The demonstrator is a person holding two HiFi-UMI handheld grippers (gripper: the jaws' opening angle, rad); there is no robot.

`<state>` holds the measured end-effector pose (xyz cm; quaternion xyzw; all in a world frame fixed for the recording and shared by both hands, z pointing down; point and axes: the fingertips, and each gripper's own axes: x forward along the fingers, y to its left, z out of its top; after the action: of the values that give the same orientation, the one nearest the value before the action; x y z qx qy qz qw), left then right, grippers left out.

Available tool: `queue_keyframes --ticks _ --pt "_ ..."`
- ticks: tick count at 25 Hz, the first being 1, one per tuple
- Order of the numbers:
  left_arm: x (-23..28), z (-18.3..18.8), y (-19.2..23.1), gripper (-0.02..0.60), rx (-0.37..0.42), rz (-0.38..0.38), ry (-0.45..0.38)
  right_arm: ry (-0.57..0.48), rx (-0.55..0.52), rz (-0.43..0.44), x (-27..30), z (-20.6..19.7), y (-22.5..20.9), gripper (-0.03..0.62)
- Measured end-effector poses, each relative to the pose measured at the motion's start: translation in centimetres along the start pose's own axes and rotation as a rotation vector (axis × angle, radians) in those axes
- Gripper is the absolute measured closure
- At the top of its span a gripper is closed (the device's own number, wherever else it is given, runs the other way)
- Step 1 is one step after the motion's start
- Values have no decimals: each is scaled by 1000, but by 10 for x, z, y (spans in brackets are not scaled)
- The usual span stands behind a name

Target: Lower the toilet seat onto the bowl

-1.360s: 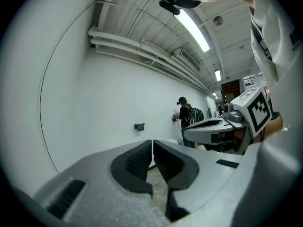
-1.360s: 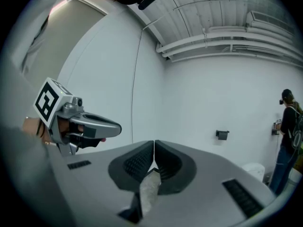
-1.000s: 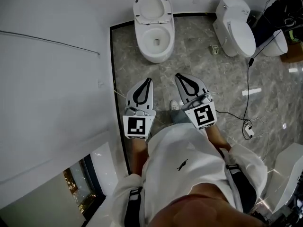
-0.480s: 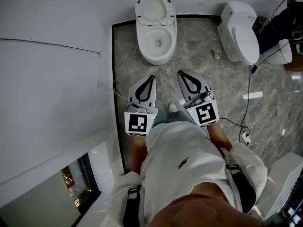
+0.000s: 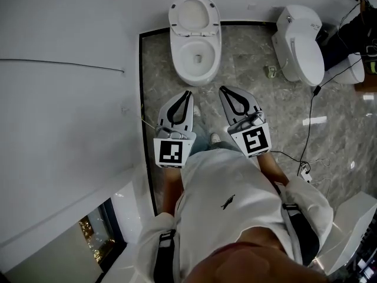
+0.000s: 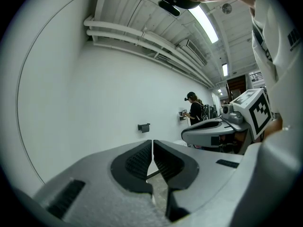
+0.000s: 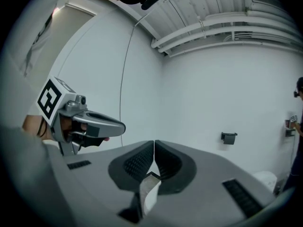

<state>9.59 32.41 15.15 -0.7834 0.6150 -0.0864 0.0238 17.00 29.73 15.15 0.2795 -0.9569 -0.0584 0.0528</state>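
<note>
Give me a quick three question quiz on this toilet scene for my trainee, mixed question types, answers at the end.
1. True or false: the left claw is gripping the toilet seat.
2. Multiple choice: the seat of the toilet ahead of both claws is A) raised, B) down on the bowl, C) lying on the floor.
3. Fill in: the second toilet, at the right, has its lid ___.
Key: 1 false: the left claw and the right claw are both shut, empty and short of the toilet. 2 A. 3 closed.
</note>
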Motion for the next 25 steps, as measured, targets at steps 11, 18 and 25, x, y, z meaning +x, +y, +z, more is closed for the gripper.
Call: queue_keyframes --ticks 11,18,25 --pt "48 -16 63 548 -45 -5 5 18 -17 -26 75 -7 -23 563" --pt "71 -31 111 552 -27 -33 1 27 -18 -48 123 -11 -27 565" --pt "95 -37 149 554 -32 -79 -1 50 -15 -97 165 -10 -37 565"
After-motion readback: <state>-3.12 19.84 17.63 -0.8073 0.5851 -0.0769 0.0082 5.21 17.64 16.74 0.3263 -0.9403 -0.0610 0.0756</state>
